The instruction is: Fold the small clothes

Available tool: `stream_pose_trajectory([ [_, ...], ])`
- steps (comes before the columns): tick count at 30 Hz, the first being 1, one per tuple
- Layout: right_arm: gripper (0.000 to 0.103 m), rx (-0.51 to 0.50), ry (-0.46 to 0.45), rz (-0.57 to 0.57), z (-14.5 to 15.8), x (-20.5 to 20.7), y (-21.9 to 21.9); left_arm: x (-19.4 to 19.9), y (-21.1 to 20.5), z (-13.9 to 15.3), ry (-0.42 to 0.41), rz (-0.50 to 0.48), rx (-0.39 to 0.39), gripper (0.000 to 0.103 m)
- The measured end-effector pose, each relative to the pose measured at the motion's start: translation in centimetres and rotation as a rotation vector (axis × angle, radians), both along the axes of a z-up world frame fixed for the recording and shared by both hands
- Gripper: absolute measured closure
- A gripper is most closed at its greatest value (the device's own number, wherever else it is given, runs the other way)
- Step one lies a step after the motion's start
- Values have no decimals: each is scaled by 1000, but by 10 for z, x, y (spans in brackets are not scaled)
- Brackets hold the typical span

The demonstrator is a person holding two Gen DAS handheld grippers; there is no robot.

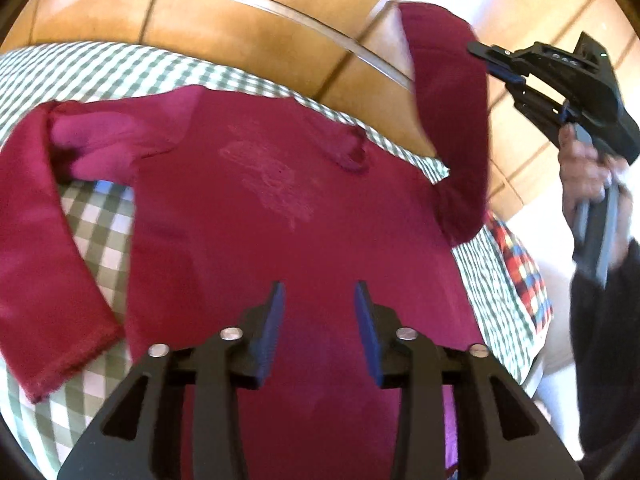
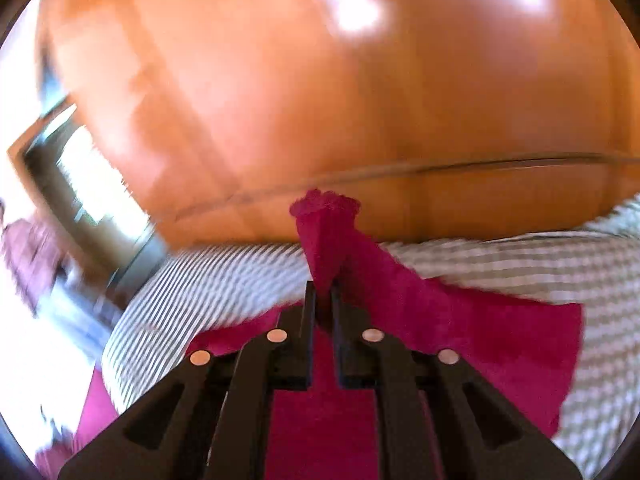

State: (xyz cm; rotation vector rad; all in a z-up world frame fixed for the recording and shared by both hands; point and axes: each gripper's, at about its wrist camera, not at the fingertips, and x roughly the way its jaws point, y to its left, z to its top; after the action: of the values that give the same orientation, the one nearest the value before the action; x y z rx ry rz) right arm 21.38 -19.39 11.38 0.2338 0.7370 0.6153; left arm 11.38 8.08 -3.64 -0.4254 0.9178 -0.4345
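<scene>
Left wrist view: your right gripper point(image 1: 478, 49) pinches shirt point(image 1: 256, 200) sleeve point(image 1: 452, 120) near cuff, upper right, left gripper point(image 1: 320, 300) w/ jaws apart, empty, over hem at center-bottom—thin grip could slip, sleeve flops off cloth point(image 1: 100, 68).

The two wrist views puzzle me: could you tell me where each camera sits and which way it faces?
Left wrist: rides the left gripper, looking down along its open fingers over the red shirt on the checked cloth; the right gripper and the person's hand show at the right.
Right wrist: rides the right gripper, looking along fingers shut on the lifted sleeve toward the tiled floor.
Both show the shirt, the cloth and the floor.
</scene>
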Motion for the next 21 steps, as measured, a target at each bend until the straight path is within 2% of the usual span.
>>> stream_pose_trajectory([
  [1,59,10,-18,11,0,-5,5,2,4,1,-1,9,-7,64],
  [2,37,16,-34,0,0,-8,3,6,9,2,-2,25,-23,64],
  [3,34,17,-47,-18,0,-13,-2,10,15,3,-1,38,-43,64],
  [7,34,-3,-28,-113,-23,-25,-51,31,26,3,1,78,-64,64],
  [8,34,-15,-5,-162,-34,-30,-77,38,27,2,5,90,-61,64],
  [11,34,-22,94,-299,-75,-48,-140,55,33,-3,20,151,-28,47],
  [14,41,-53,208,-444,-125,-69,-196,76,38,-11,59,198,-31,46],
  [17,41,-81,274,-504,-160,-83,-224,97,37,-18,93,207,-64,46],
  [20,41,-117,282,-488,-175,-79,-216,112,27,-20,106,205,-41,48],
  [21,41,-128,283,-473,-179,-76,-208,117,23,-21,108,199,-27,59],
])
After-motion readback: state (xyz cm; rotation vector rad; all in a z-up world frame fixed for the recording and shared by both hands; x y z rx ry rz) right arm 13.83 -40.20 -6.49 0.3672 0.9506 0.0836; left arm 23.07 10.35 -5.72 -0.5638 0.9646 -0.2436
